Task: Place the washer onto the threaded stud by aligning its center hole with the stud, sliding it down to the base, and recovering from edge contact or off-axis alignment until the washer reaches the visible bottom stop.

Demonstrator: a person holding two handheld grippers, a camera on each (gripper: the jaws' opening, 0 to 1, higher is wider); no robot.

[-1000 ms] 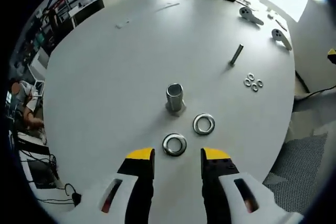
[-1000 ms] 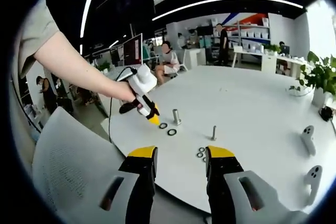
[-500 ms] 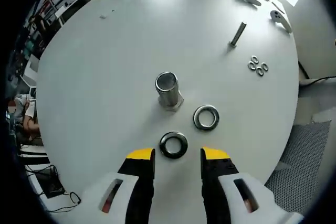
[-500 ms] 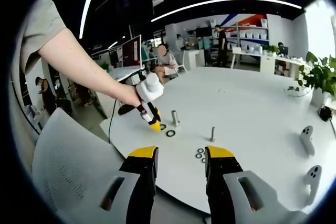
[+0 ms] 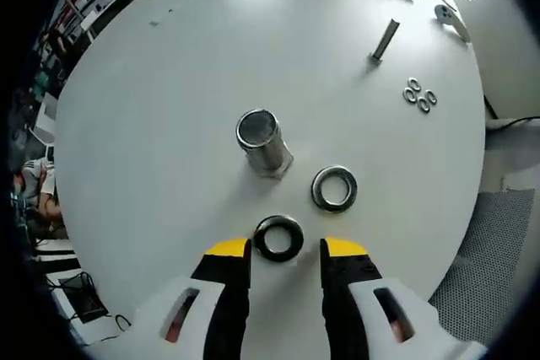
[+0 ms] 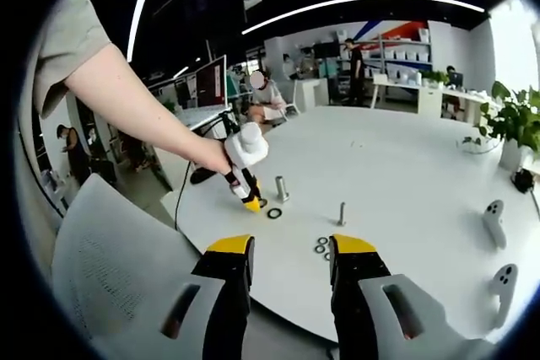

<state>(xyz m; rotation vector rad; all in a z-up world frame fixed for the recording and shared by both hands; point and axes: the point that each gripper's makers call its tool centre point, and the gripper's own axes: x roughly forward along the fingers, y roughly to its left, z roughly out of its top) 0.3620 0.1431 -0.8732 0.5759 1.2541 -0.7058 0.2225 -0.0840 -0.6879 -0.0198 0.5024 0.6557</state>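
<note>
A dark steel washer [image 5: 278, 238] lies flat on the white table [image 5: 152, 124], just ahead of my left gripper [image 5: 284, 250] and level with its yellow tips. The jaws stand open on either side of it, without touching it. A second washer [image 5: 334, 188] rests to its right. Beyond both stands the thick threaded stud [image 5: 261, 141] on its hex base, bare. In the right gripper view, the left gripper [image 6: 251, 205] points down at the table beside the stud [image 6: 282, 188] and a washer [image 6: 275, 213]. My right gripper [image 6: 292, 246] hangs open above the table's near edge, holding nothing.
A thin stud [image 5: 384, 40] stands farther off, with three small washers [image 5: 419, 94] beside it. Two white controllers [image 6: 494, 221] lie at the table's right side, near a potted plant [image 6: 515, 132]. A mesh chair [image 6: 110, 267] is at the table's left edge. People sit at desks behind.
The left gripper has dropped closer to the table and forward, so the dark washer now lies level with its tips. The right gripper has hardly moved.
</note>
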